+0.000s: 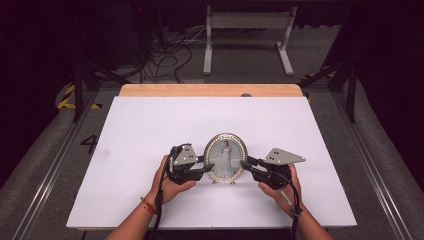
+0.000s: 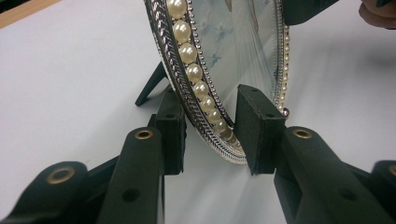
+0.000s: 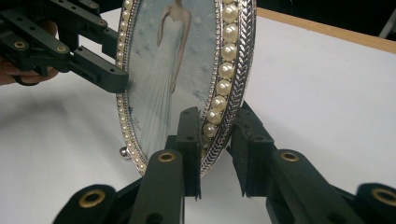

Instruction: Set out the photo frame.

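An oval silver picture frame (image 1: pixel 225 157) with a pearl rim and a portrait in a white gown stands upright on the white table top (image 1: pixel 150 125). My left gripper (image 1: pixel 207 167) sits at its left edge. In the left gripper view the jaws (image 2: pixel 212 135) straddle the frame's (image 2: pixel 205 70) lower rim, one pad behind and one on the glass side, closed on it. My right gripper (image 1: pixel 245 166) mirrors this at the right edge. In the right gripper view its jaws (image 3: pixel 217 149) pinch the pearl rim of the frame (image 3: pixel 177 70), and the left gripper's jaw (image 3: pixel 107 74) shows at the far side.
A black easel leg (image 2: pixel 149 86) props the frame from behind. A wooden strip (image 1: pixel 210 90) borders the table's far edge. Beyond it, a white stand (image 1: pixel 247 40) and loose cables (image 1: pixel 165 55) lie on the floor. Bare white surface surrounds the frame.
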A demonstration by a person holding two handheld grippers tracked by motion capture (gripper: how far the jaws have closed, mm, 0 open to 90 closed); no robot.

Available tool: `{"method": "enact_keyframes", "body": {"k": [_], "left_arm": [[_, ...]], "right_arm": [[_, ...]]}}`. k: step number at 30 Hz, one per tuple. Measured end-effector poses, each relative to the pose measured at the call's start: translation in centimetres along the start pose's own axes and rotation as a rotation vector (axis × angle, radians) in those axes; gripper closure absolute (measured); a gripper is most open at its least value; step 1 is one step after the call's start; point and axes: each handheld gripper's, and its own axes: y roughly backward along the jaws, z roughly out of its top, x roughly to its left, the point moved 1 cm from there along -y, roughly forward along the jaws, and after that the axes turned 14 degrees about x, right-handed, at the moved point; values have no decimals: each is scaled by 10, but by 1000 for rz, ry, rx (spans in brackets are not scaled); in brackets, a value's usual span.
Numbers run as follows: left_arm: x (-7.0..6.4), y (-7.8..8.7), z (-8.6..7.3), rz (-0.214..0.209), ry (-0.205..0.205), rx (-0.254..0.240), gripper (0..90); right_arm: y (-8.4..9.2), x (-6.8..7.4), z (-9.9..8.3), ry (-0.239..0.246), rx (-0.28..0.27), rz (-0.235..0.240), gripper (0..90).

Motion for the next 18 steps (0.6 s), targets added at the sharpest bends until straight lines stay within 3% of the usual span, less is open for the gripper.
{"method": "enact_keyframes", "body": {"k": [8,14,18], "left_arm": [[-1,0,0,7,0,-4,640],[-4,8,-1,53,-16,-22,611],[-5,16,-2,77,-9,-19,533]], "right_arm": [[0,2,0,12,6,-14,714],[0,7,1,42,31,-51,698],[7,7,2,56,43,-65,662]]}}
